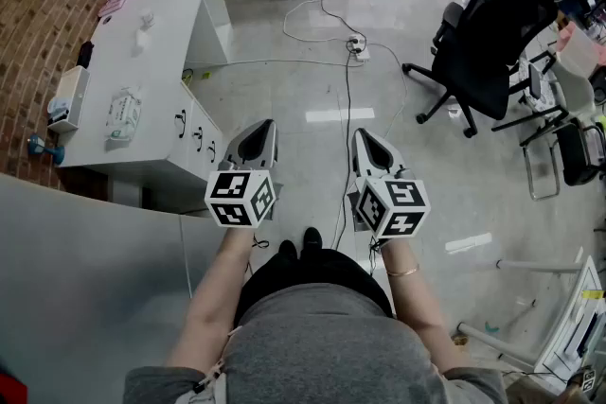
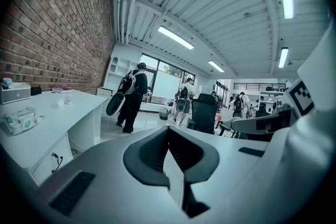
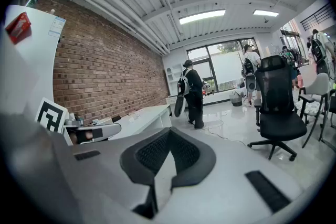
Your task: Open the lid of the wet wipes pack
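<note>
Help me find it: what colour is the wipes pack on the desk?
Mostly white with pale print; the wipes pack shows best in the head view.

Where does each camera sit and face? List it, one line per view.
Head view: on the head, steeply down at floor; forearms, left gripper, right gripper show.
Left gripper view: along shut jaws toward desk, wet wipes pack.
Right gripper view: along shut jaws toward office chair.
Shared: all three see the desk.

Bright ceiling strip lights [image 3: 202, 16]; glare on glossy floor [image 1: 333, 115] (fisheye edges dark, curved); sharp focus.
</note>
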The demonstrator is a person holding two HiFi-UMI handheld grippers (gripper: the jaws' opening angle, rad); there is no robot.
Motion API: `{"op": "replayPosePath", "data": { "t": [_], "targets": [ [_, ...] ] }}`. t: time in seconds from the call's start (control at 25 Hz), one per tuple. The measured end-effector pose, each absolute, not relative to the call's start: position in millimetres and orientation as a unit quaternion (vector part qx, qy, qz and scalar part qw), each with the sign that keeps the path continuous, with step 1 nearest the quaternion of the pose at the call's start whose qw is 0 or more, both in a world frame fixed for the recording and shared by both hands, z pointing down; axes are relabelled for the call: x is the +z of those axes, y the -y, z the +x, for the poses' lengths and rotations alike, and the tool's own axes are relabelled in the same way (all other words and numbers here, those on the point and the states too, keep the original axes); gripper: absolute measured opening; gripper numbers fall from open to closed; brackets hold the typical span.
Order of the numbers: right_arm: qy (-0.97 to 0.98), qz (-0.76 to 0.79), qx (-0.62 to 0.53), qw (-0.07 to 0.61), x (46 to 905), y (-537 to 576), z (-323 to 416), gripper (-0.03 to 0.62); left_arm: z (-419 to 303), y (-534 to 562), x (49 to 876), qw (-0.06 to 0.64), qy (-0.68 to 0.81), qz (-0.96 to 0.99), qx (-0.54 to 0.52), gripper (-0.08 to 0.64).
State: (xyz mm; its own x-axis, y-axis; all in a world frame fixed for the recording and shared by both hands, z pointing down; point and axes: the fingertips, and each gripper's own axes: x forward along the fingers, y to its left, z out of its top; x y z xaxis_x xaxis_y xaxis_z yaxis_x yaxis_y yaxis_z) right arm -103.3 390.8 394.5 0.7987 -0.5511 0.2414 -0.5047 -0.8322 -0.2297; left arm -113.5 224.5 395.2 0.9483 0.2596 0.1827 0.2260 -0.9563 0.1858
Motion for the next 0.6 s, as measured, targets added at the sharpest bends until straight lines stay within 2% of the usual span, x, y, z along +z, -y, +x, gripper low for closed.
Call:
{"op": "replayPosePath", "data": {
  "t": [0.6],
  "targets": [
    [-0.298, -0.94, -0.136, 0.094, 397.9, -394.3, -88.2, 0.006, -101.8, -227.0, 396.1, 0.074, -0.113, 0.985, 0.107, 0.026]
  ]
}}
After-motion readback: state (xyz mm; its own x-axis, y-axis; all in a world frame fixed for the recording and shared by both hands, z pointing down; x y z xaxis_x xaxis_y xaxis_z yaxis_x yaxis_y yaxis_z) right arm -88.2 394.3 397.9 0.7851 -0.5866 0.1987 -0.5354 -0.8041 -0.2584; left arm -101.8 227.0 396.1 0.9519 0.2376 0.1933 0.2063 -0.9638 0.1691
